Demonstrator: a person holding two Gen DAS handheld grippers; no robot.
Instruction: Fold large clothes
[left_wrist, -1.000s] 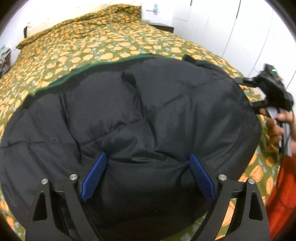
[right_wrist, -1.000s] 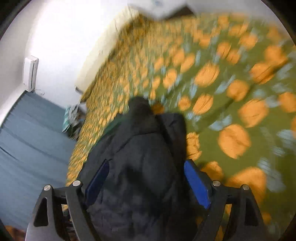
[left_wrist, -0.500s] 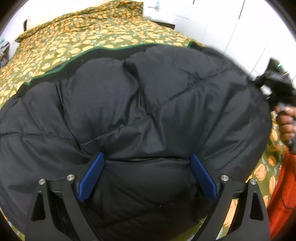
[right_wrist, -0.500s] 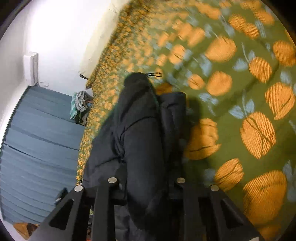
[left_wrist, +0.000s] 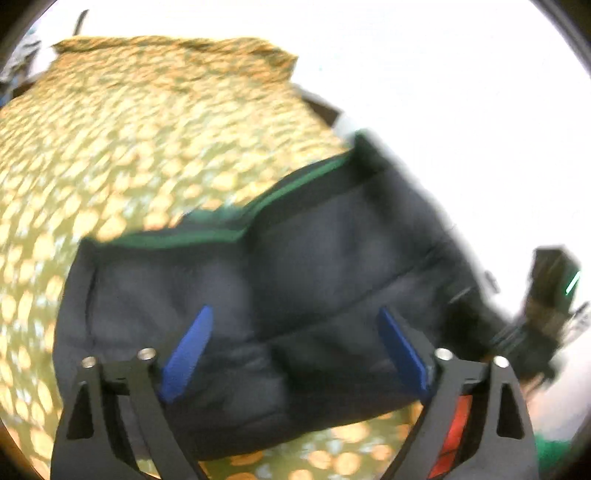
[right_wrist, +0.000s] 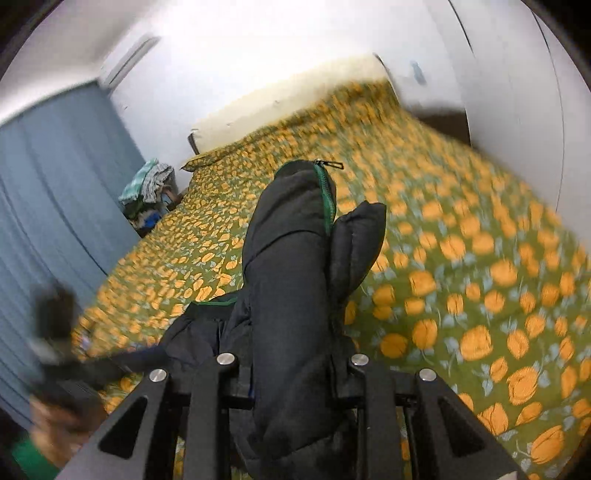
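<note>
While a bed (right_wrist: 480, 229) in a green cover with orange flowers fills most of both views, a black puffer jacket (right_wrist: 291, 266) with green zip trim hangs lifted above it, part of it bunched upright between the right gripper (right_wrist: 291, 384) fingers, which have just been closing and now clench the fabric. Seen from the left gripper (left_wrist: 295, 350), the jacket (left_wrist: 295, 277) spreads wide; its blue fingers (left_wrist: 188, 347) stand far apart with padded cloth between them, so whether they grasp it cannot be told. Blue curtains (right_wrist: 48, 206) hang at the left.
</note>
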